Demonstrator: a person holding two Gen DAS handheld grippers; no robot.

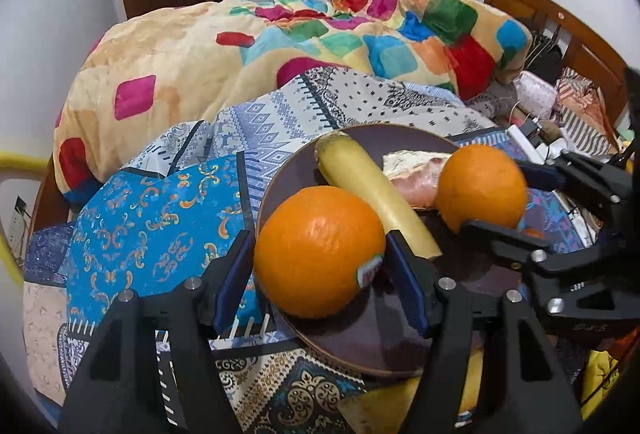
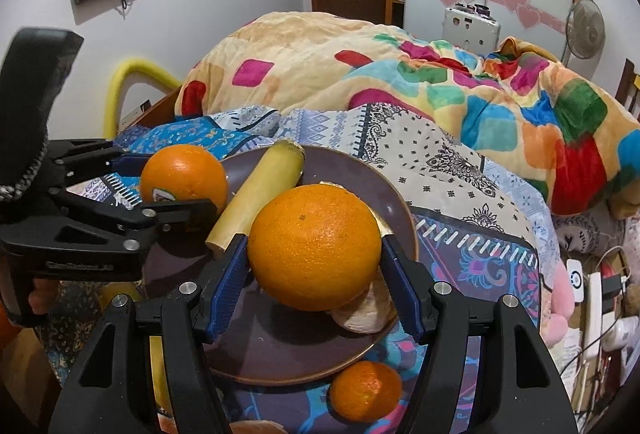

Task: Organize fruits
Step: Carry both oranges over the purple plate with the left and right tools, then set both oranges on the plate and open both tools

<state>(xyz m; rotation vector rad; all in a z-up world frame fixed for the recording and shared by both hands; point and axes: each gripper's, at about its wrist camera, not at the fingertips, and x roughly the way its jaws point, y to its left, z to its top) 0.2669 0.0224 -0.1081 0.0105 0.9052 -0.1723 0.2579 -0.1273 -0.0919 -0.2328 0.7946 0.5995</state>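
A dark brown plate (image 1: pixel 360 338) (image 2: pixel 280 350) lies on the patterned bed cover. On it lie a yellow banana piece (image 1: pixel 372 193) (image 2: pixel 260 193) and a pale chunk of fruit (image 1: pixel 412 169) (image 2: pixel 364 314). My left gripper (image 1: pixel 318 270) (image 2: pixel 132 185) is shut on a stickered orange (image 1: pixel 316 254) (image 2: pixel 184 173) over the plate's left edge. My right gripper (image 2: pixel 314 270) (image 1: pixel 516 193) is shut on a second orange (image 2: pixel 316 246) (image 1: pixel 480 187) over the plate. A smaller orange (image 2: pixel 366 390) lies on the cover in front of the plate.
A colourful quilt (image 1: pixel 280 45) (image 2: pixel 440 89) is heaped behind the plate. A wooden headboard (image 1: pixel 560 29), chargers and cables (image 2: pixel 596 298) are at the right. A yellow fruit (image 1: pixel 384 410) lies below the plate's near edge.
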